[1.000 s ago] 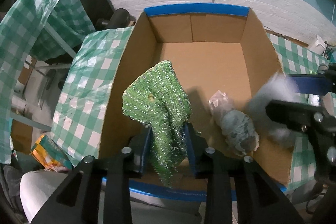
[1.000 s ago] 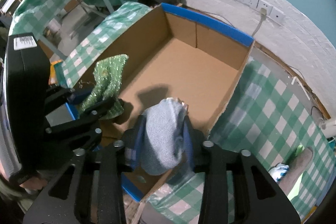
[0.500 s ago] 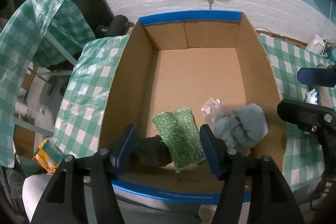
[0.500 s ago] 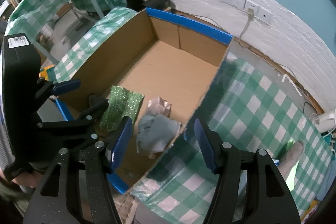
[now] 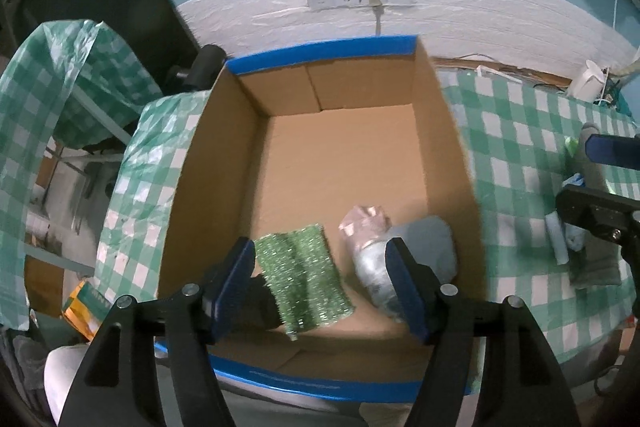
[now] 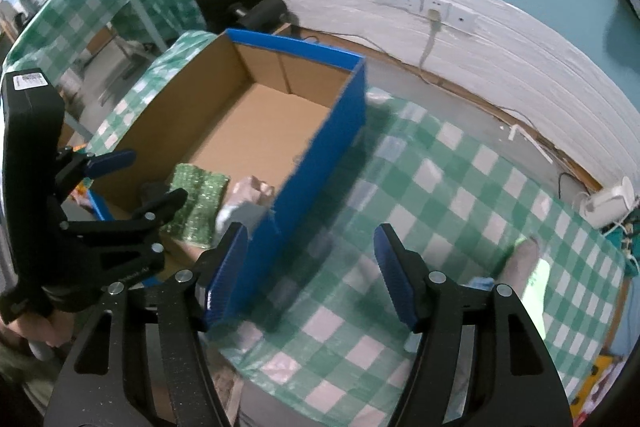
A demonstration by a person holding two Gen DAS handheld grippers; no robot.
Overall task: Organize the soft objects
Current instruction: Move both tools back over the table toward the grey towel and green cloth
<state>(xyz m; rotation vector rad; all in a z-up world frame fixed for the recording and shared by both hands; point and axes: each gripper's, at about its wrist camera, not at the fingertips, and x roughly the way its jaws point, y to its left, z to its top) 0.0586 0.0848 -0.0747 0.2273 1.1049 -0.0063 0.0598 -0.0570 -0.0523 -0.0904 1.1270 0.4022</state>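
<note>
Left tongs (image 5: 324, 285): spread wide and holding nothing, hanging over the near end of the box (image 5: 208, 163), above the things already inside it.
Right tongs (image 6: 310, 269): also spread wide and empty, outside the box, just past its blue right wall and over the checked tablecloth (image 6: 460, 187).
Landmark: the open cardboard box with blue edges; every place below is given from it.
Green cloth (image 5: 304, 277): on the box floor at the near end, towards the left wall, lying flat.
Grey cloth (image 5: 430, 253): on the box floor at the near end, close against the right wall, bunched up.
Wrapped bundle (image 5: 366, 245): on the floor between the two cloths, touching the grey one.
Dark item (image 5: 260, 303): at the near left corner of the box, partly under the green cloth; too hidden to name.
Done so far: by my reading, four soft things are in the box and both tongs are free.
Left to do: more soft-looking things (image 5: 584, 227) lie on the tablecloth well to the right of the box, blurred; these likely go in next.
Green cloth axis: its long side runs from the near wall towards the far wall, leaning slightly left at the far end.
Bundle axis: long side runs near to far, the pinkish end pointing to the far wall.
</note>
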